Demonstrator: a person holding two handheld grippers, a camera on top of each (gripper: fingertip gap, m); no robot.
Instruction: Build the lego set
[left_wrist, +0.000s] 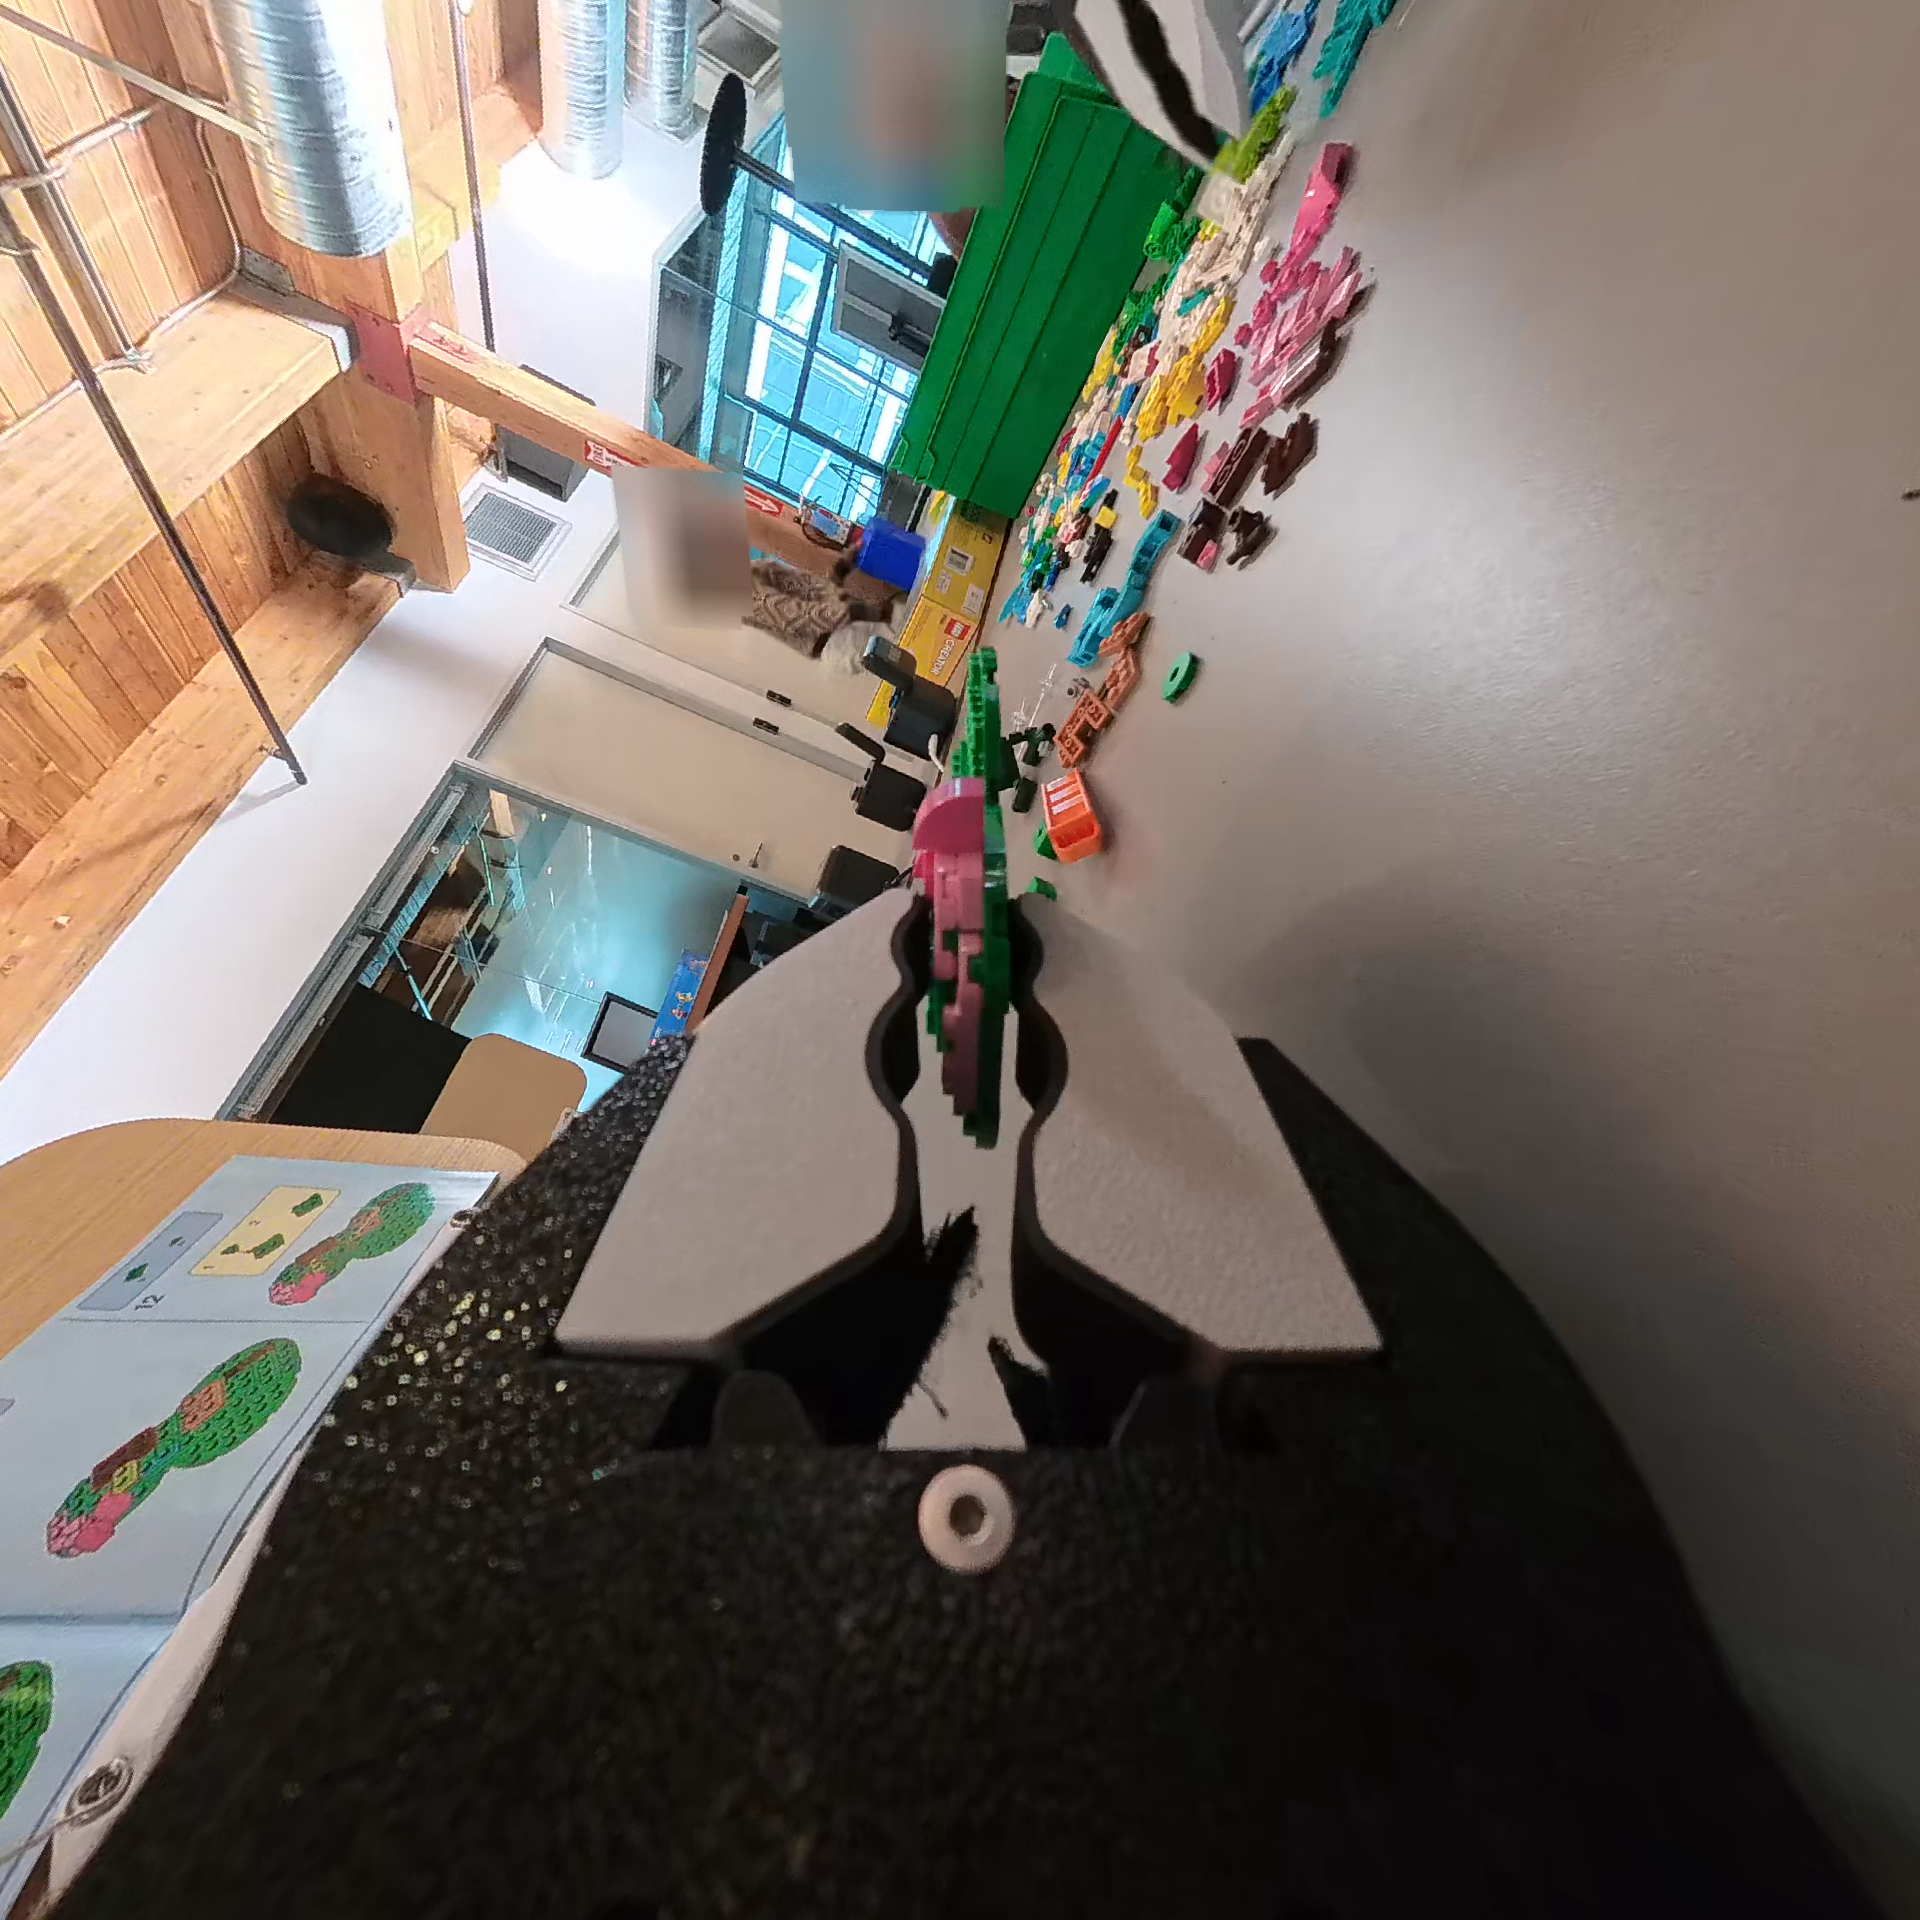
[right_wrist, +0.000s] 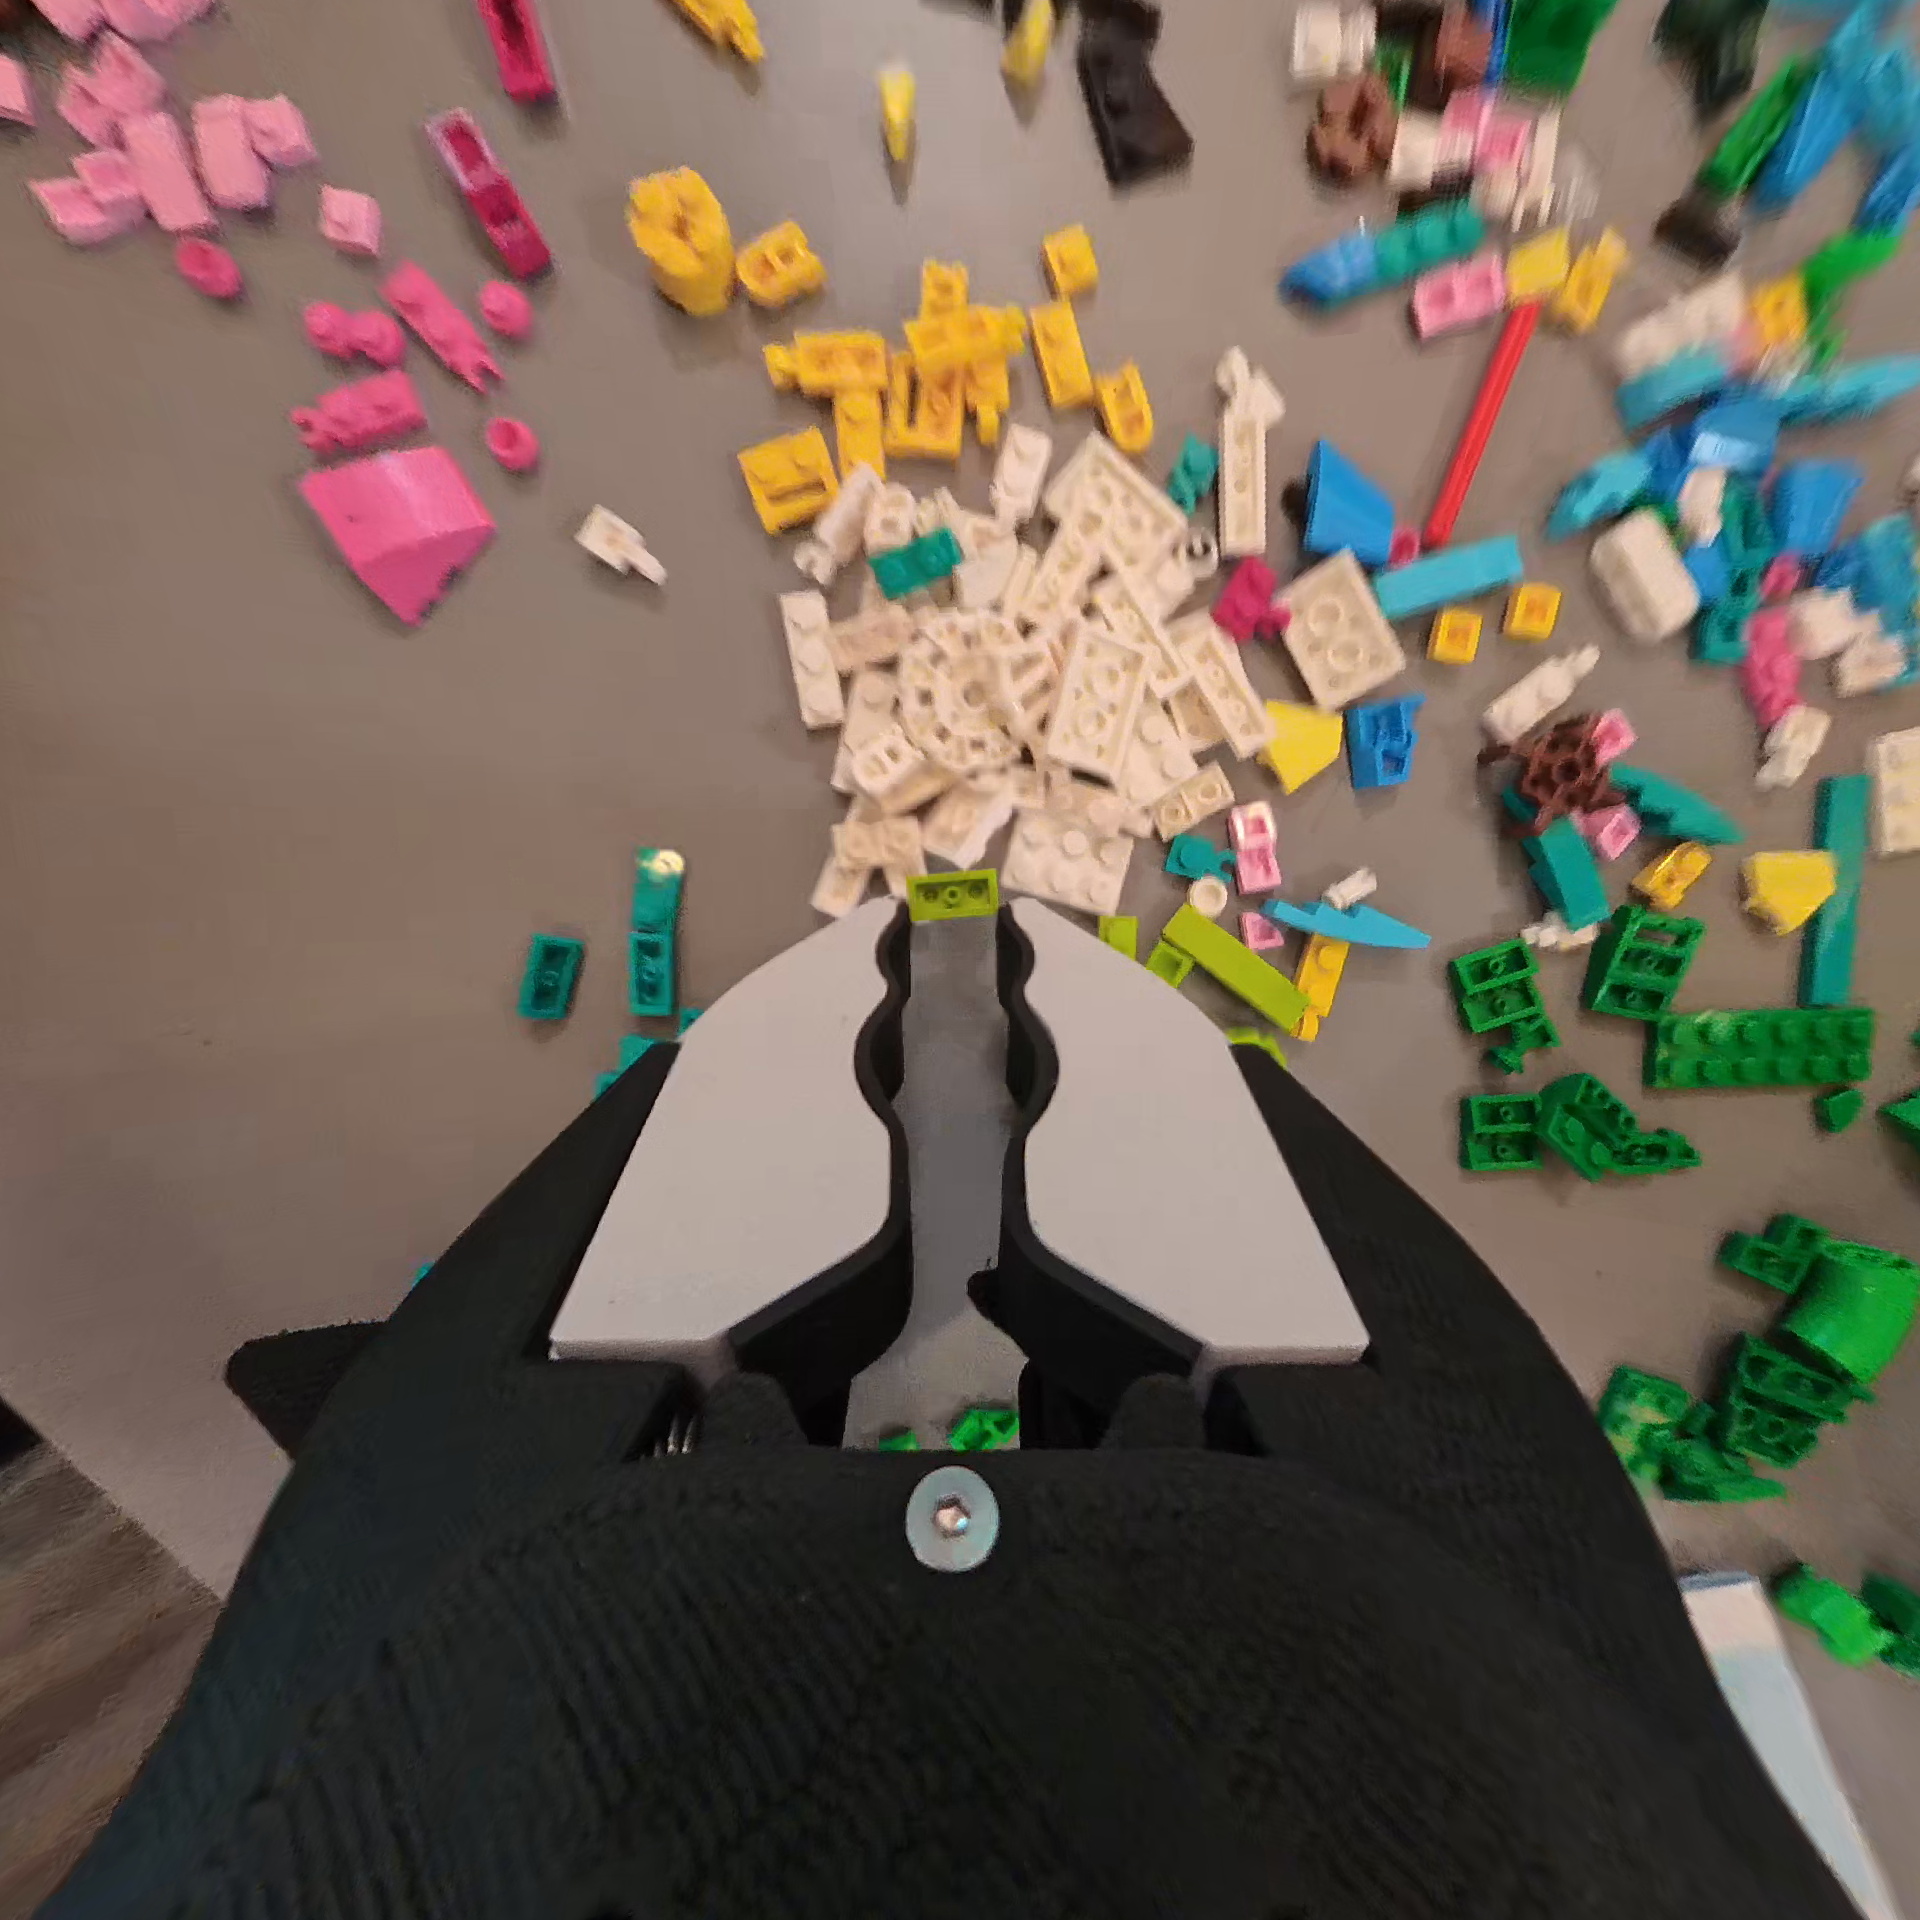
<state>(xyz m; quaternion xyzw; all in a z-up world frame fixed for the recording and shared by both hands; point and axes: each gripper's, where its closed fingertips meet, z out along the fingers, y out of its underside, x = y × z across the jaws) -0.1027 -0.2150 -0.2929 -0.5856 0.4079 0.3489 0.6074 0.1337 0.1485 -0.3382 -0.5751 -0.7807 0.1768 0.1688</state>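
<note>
My left gripper (left_wrist: 966, 914) is shut on a flat green and pink lego build (left_wrist: 971, 935), held edge-on above the grey table; the view is rolled on its side. The far end of the build (left_wrist: 982, 707) sticks out past the fingertips. My right gripper (right_wrist: 953, 906) is shut on a small lime-green plate (right_wrist: 953, 896) at its fingertips, held above a heap of white pieces (right_wrist: 1039, 675). The right gripper's striped fingers (left_wrist: 1164, 73) show at the top of the left wrist view.
Loose bricks lie sorted by colour: pink (right_wrist: 156, 156), yellow (right_wrist: 914, 364), blue (right_wrist: 1714, 416), green (right_wrist: 1662, 1039), teal (right_wrist: 649, 935). An open instruction booklet (left_wrist: 156, 1403) lies at lower left. A green bin (left_wrist: 1029, 301) and a yellow box (left_wrist: 945, 592) stand behind the bricks. The tips of one gripper are about 45 cm away from the tips of the other.
</note>
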